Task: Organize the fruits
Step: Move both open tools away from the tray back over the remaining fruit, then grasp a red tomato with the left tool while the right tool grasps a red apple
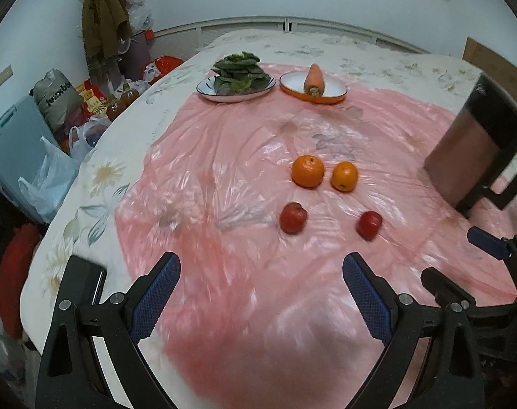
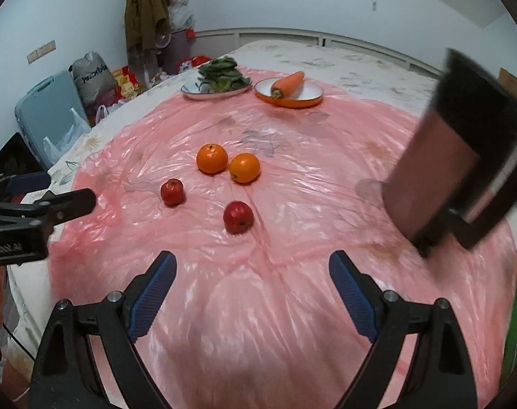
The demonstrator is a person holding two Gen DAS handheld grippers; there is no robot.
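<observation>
The left tool [image 1: 261, 277] hangs over the near part of the pink plastic sheet [image 1: 224, 184], its blue-padded fingers [image 1: 156, 293] spread wide with nothing between them. The right tool [image 2: 252, 274] is likewise released, empty, low over the same sheet beside the other.

Just past the fingers lie two red apples, well apart from each other: the left apple [image 1: 293, 218] and the right apple [image 1: 370, 224], both resting on the plastic. A little farther on sit two oranges, the left orange [image 1: 308, 171] and the right orange [image 1: 344, 176], close side by side; whether they touch is hard to say.

To the right, a dark box [image 2: 463, 156] with a brown face stands tilted on the sheet.

At the far edge of the plastic are two dishes just beside each other: a white plate [image 1: 204, 90] piled with green leaves [image 1: 241, 73], and an orange-rimmed bowl [image 1: 294, 83] holding one carrot [image 1: 314, 78].

The sheet covers a flower-patterned bed [image 1: 98, 177]. Beyond its left side are bags and a blue case [image 1: 16, 150] on the floor.
</observation>
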